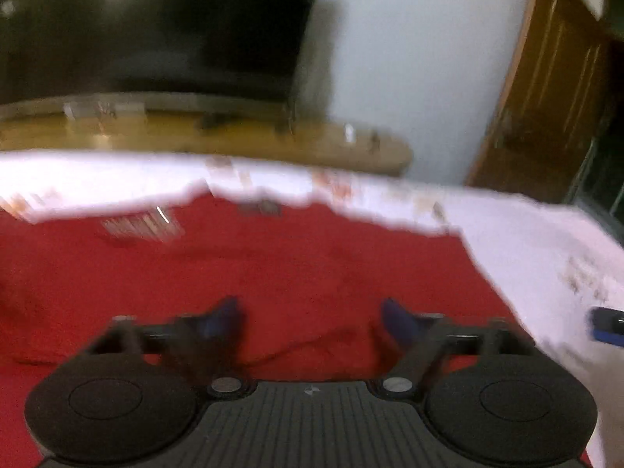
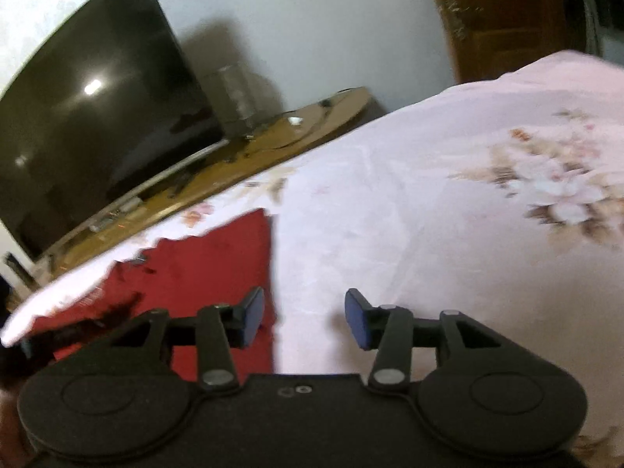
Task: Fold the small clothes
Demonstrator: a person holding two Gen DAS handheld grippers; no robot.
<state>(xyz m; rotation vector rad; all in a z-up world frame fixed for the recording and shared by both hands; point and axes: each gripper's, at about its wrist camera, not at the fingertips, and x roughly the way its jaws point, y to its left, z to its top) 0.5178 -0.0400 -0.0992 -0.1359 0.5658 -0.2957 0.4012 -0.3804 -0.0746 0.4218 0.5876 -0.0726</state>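
The red garment (image 1: 241, 273) lies flat on the floral bed sheet (image 2: 429, 195); your left gripper (image 1: 312, 318) hangs spread and empty directly over it; your right gripper (image 2: 304, 318), equally parted, straddles its right edge, so either reaches cloth.

No legible text, brand, number or sign in either view. Pale striped print on the red garment (image 1: 142, 226), near its far edge: too blurred to read. Small dark tag (image 1: 260, 206) at the garment's far edge: unreadable. Small moulded mark on the left gripper (image 1: 312, 318) housing and two small ring marks on the right gripper (image 2: 304, 314) housing: mere shapes, not characters.
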